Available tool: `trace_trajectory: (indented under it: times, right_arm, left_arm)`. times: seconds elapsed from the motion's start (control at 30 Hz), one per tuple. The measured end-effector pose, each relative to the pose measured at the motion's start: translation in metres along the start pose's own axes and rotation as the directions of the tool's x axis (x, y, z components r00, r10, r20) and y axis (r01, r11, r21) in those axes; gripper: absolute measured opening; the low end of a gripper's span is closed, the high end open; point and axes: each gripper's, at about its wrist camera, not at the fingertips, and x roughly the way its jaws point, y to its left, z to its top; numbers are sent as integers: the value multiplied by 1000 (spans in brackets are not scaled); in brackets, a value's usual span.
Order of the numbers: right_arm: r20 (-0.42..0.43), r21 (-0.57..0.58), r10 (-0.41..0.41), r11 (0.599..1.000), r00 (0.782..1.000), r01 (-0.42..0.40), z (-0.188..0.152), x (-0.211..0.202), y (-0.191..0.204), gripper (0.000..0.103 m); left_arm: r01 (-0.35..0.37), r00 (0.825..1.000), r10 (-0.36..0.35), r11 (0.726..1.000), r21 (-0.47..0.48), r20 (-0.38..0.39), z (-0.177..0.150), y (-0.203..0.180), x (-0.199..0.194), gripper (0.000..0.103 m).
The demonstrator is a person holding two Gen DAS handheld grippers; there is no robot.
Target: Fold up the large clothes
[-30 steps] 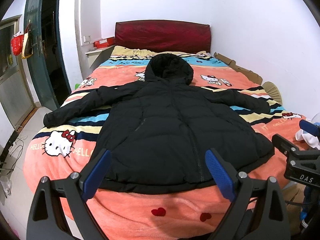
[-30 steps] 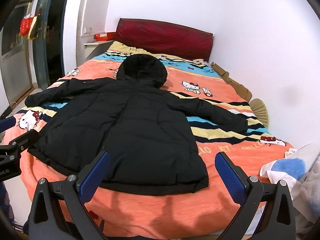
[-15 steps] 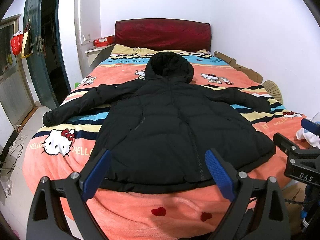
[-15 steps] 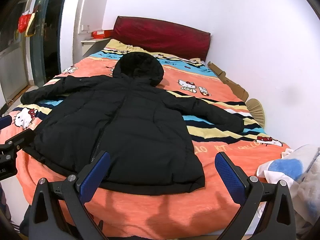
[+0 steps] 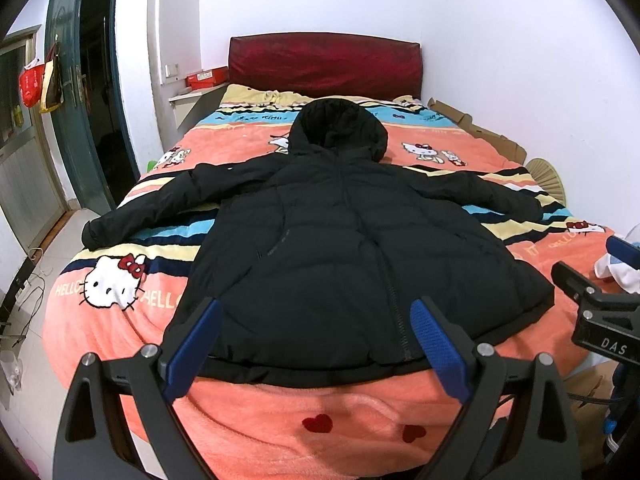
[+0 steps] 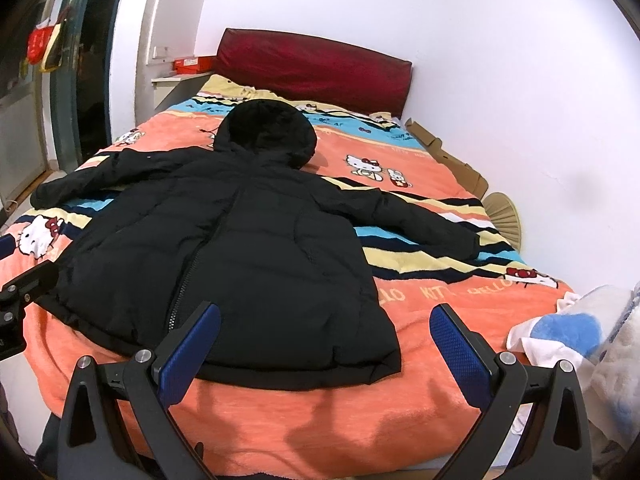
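Across the orange cartoon-print bedspread [image 5: 248,432], a black hooded puffer jacket [image 5: 352,264] lies flat toward twelve o'clock, unfolded, left gripper [image 5: 316,344] and right gripper [image 6: 326,344] both spread, empty.

The black jacket [image 5: 344,248] looks like matt quilted cloth. The blanket [image 5: 256,420] is fuzzy fleece. The headboard [image 5: 324,64] seems faintly glossy, perhaps leatherette.

I see a plain black coat [image 5: 344,248] on a blanket [image 5: 256,420] that is mostly orange, with bands of blue, pale yellow and dark navy, white cartoon cats with red bows, and small red hearts near its edge. The headboard [image 5: 324,62] is dark red, the walls [image 5: 500,60] white, the door [image 5: 66,92] dark teal. My grippers' fingertips [image 6: 188,354] carry blue dimpled pads on black frames.
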Motion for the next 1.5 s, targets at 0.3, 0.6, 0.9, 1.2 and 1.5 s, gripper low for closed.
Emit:
trace_trajectory:
  times: [0.3, 0.6, 0.9, 1.2, 1.5]
  right_arm:
    - [-18, 1, 1, 1000, 1000, -1, 2, 8, -1, 103]
    - [-23, 36, 72, 997, 997, -71, 22, 27, -7, 103]
    - [-25, 93, 90, 992, 996, -87, 68, 69, -17, 103]
    - [-78, 105, 56, 993, 995, -47, 98, 131, -18, 103]
    - [-151, 119, 11, 993, 989, 7, 106, 176, -24, 103]
  left_arm:
    - [-26, 1000, 25, 1000, -14, -3, 7, 6, 9, 96]
    - [-66, 997, 64, 996, -58, -34, 25, 48, 27, 96]
    - [-138, 988, 111, 945, -297, -106, 45, 195, 73, 96]
    - [-128, 991, 67, 692, -710, -114, 48, 395, 178, 94]
    - [-79, 996, -1, 414, -907, -88, 27, 471, 272, 94]
